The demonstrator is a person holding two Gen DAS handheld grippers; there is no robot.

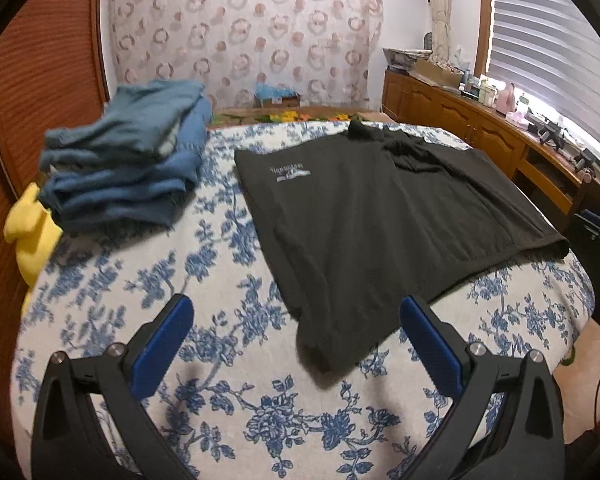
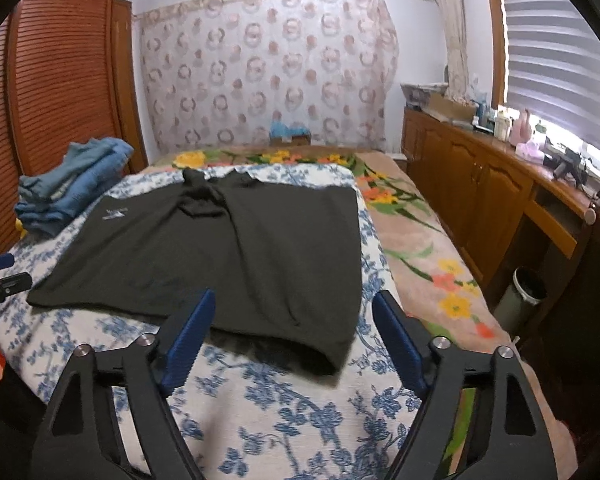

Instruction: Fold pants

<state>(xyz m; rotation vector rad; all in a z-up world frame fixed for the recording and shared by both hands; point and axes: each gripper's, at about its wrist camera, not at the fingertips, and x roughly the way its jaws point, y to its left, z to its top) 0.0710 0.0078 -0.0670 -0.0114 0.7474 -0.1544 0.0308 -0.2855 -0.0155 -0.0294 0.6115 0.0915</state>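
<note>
Both grippers hang spread wide above the near edge of dark folded pants on a floral bed.

The black, soft-knit pants with a small pale logo near one corner lie flat on the white bedspread printed with blue flowers, their near corner just ahead of the blue-padded left gripper, whose fingers stand far apart with nothing between them. The blue-padded right gripper is likewise spread and empty, poised over the pants' near right hem. A stack of folded blue denim garments sits on the bedspread to the left, near the pants but apart from them. A brown wooden cabinet runs along the right wall.
</note>
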